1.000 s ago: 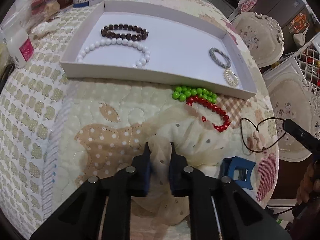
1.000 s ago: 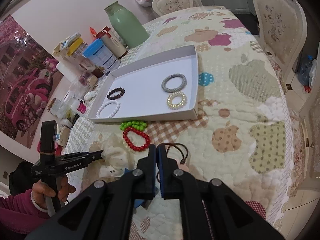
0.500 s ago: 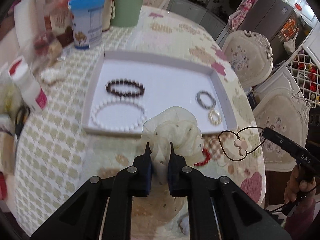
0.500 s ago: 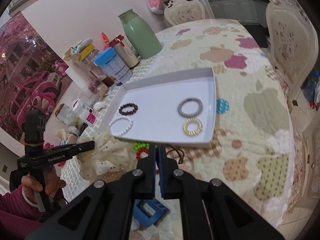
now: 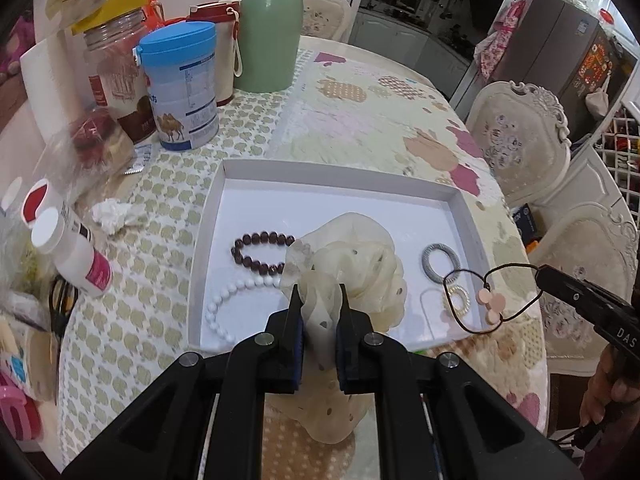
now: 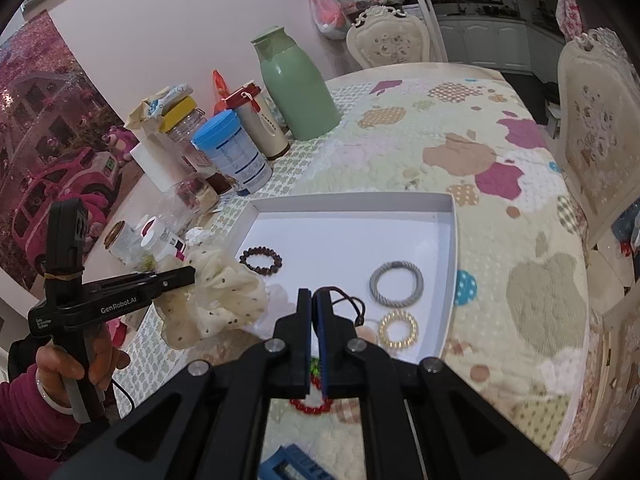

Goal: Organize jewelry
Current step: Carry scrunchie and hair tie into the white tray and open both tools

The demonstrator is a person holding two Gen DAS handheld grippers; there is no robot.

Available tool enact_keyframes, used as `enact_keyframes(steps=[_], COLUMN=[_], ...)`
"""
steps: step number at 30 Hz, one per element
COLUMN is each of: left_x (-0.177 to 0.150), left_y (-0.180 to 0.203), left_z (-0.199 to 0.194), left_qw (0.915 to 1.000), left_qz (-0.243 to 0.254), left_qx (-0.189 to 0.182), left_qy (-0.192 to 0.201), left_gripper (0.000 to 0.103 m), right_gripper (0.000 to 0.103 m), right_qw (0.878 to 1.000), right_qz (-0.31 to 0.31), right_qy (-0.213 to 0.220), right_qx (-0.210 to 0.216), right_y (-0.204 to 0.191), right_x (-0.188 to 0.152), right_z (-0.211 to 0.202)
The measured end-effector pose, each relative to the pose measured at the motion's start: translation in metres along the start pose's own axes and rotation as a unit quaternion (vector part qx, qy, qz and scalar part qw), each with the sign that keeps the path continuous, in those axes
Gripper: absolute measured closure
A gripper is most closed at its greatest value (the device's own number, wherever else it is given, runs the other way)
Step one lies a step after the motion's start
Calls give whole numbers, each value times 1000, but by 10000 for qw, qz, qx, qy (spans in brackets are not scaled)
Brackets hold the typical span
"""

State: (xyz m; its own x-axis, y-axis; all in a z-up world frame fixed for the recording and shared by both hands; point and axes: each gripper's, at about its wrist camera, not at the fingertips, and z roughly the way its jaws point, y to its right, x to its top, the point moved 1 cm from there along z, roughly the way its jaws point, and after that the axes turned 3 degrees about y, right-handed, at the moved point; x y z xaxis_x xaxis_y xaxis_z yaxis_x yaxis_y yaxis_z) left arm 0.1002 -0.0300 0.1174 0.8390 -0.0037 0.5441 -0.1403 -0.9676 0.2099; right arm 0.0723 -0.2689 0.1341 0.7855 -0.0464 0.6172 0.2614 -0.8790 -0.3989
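My left gripper [image 5: 319, 294] is shut on a cream dotted scrunchie [image 5: 352, 268] and holds it above the near edge of the white tray [image 5: 336, 178]. My right gripper [image 6: 312, 298] is shut on a thin black hair tie with pink beads [image 5: 490, 300], held in the air over the tray's right front corner. In the tray lie a dark brown bead bracelet [image 5: 260, 250], a white bead bracelet [image 5: 236, 300], a grey cord ring [image 6: 396, 282] and a gold spiral ring [image 6: 398, 328]. A red bead bracelet [image 6: 312, 404] lies on the cloth in front of the tray.
Behind and left of the tray stand a green flask [image 5: 272, 28], a blue-lidded tin [image 5: 182, 88], jars and a small white bottle [image 5: 74, 256]. A blue clip [image 6: 292, 466] lies on the cloth near me. Chairs [image 5: 520, 140] stand on the right.
Both grippers have risen and moved forward. The scrunchie has been lifted off the cloth to above the tray's front. The black hair tie now hangs over the tray's right corner.
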Motion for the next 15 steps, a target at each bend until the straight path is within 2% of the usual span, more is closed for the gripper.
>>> enact_keyframes(steps=[15], left_x=[28], left_y=[5], left_z=[27], left_qw=[9999], left_qz=[84], left_qx=[107], left_qy=[-34], left_gripper=[103], right_gripper=[101], right_qw=[9998], right_qz=[-44], right_qy=[-79], right_qx=[-162], right_y=[13], right_x=[34], right_z=[38])
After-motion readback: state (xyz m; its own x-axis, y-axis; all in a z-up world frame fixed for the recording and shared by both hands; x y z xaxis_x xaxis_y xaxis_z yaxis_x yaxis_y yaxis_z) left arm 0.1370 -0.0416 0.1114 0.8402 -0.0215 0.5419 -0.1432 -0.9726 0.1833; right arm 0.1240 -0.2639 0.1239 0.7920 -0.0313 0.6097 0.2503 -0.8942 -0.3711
